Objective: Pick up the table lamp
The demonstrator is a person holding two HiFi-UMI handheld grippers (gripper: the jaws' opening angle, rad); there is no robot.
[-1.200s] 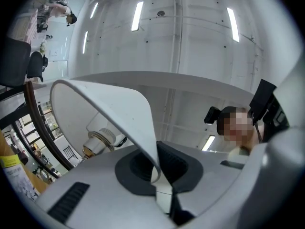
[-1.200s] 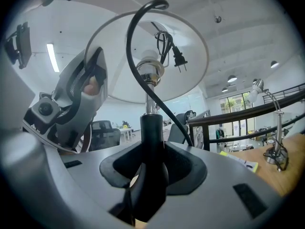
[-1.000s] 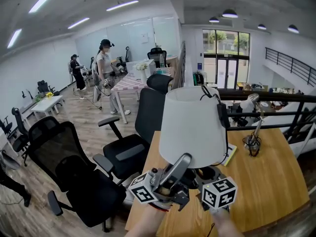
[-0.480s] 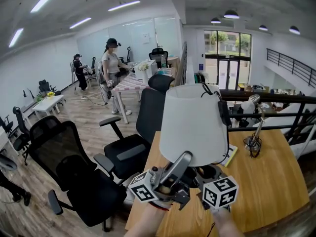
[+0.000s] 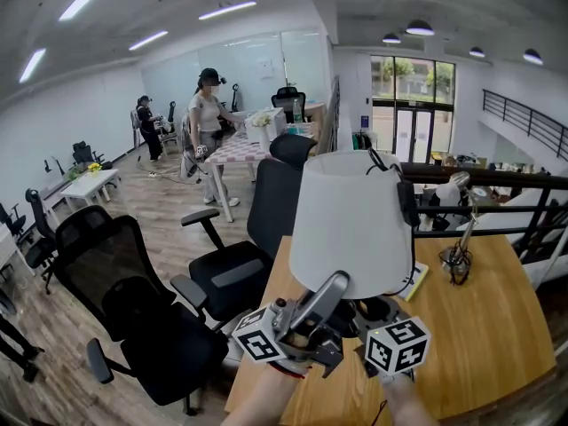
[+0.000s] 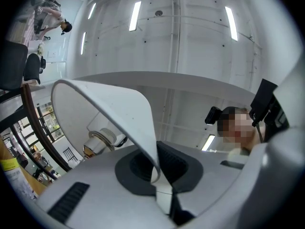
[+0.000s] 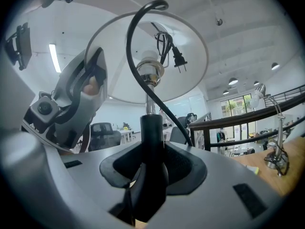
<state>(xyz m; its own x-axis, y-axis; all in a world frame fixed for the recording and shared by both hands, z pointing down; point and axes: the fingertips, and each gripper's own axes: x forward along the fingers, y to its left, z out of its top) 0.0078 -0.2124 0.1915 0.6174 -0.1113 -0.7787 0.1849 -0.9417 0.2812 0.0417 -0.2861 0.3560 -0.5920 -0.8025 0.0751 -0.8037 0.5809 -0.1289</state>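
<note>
- Holding the table lamp [image 5: 351,229] with both grippers: it stands at the centre of the head view, over the near edge of the wooden surface [image 5: 484,327]. I cannot tell whether its foot is clear of the wood, because my grippers cover it.
- My right gripper [image 7: 151,168] is clamped on the black stem [image 7: 152,132], low down on the lamp. I judge this the sound hold, since the stem is stiff and thick enough to carry the weight.
- My left gripper [image 6: 157,171] is closed on the lower rim of the white shade [image 6: 107,106], pinching its thin wall between the pads.
- That shade looks light and thin. I expect it would dent or crease under a hard squeeze, so this hold should only steady the lamp, not lift it.
- Most of the weight probably sits low, with a wide shade on top, so the lamp will want to tip unless the stem stays upright.
- Its black cord [image 7: 138,56] loops loose under the shade, and the plug [image 7: 177,57] hangs beside the socket [image 7: 150,70]. It may swing or snag.
- A smooth stem like this could twist in the pads if tilted.
</note>
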